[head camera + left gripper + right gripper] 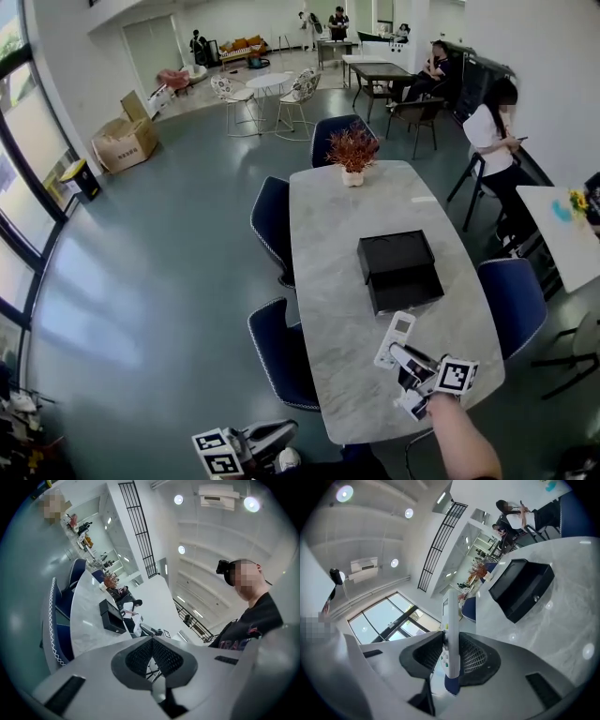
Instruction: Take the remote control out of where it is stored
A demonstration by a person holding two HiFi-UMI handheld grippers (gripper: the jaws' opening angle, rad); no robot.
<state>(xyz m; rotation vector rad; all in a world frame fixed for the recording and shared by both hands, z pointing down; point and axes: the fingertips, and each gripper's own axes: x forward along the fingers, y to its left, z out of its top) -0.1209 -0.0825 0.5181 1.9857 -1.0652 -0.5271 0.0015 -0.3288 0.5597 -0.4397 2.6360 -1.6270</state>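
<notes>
Since the right hand-held gripper (451,639) is pinching the white remote control (451,620) over the surface (328,281), apart from the black box (399,270), the take-out looks basically done. Left hand-held gripper (152,644) is pressed together, empty. Next probably calls for a gentle set-down.

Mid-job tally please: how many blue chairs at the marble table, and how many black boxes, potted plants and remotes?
Blue chairs: 4
Black box: 1
Potted plant: 1
Remote control, clamped in the right gripper: 1
Total: 7
</notes>
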